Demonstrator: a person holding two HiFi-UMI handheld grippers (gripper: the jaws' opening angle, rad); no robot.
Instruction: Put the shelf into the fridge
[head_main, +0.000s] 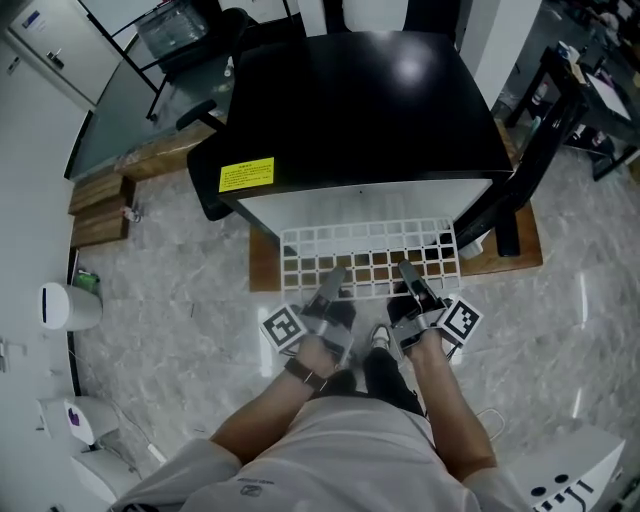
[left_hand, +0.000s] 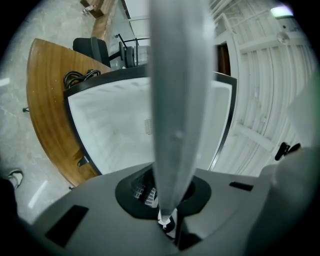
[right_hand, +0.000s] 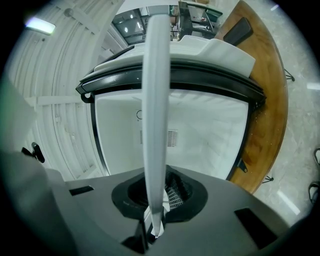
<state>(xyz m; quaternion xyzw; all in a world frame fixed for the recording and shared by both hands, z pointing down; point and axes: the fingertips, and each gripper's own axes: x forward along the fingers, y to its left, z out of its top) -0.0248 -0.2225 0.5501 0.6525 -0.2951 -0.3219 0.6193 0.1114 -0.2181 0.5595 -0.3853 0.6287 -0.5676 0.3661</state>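
Left gripper (head_main: 333, 280): clamped on shelf (head_main: 370, 245), near edge
Right gripper (head_main: 410, 275): clamped likewise
Shelf: mid-frame, long axis left-right, far edge at fridge (head_main: 350, 110) mouth
Cavity: straight ahead

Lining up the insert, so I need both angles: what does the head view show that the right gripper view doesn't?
Head view only: the black fridge from above, its yellow label, the left tool, and the white wire grid shelf spread flat, jutting out front. Right gripper view only: the fridge's white interior and the vent on its back wall. Both: the shelf, clamped in the right tool.
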